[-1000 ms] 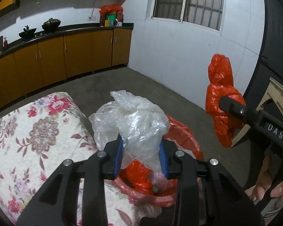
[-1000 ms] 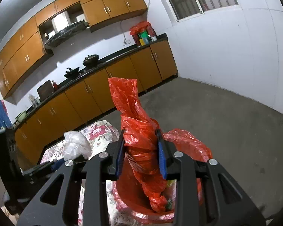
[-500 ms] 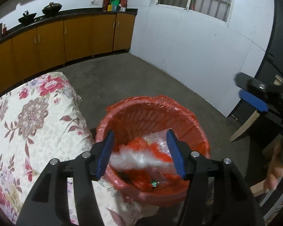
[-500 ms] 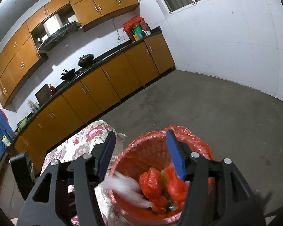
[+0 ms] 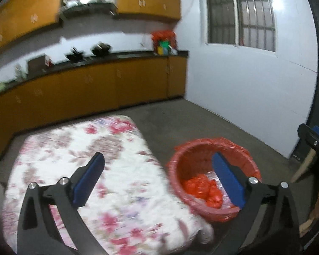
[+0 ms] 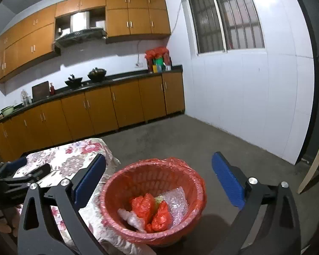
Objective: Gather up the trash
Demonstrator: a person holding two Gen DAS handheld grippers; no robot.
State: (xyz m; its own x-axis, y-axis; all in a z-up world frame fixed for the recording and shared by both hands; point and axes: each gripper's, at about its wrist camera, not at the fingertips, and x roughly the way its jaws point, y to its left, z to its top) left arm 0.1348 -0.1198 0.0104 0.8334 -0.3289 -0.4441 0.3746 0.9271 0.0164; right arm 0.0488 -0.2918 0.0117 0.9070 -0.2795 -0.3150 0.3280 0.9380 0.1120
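Crumpled red bags [image 6: 152,211] and clear plastic wrap [image 6: 176,204] lie inside the red-lined bin [image 6: 117,182], which stands on the floor against the floral-clothed table [image 6: 74,159]. The left gripper [image 5: 159,182] and right gripper [image 6: 159,180] hover above, jaws just opened wide, nothing between them.

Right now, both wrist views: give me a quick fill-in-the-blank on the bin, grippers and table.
1. The crumpled red bags lie inside the ____ basket.
2. The right gripper has just been opening; between its pads it holds ____.
3. The left gripper stands ____.
4. The tablecloth has a ____ pattern.

Missing: red; nothing; open; floral
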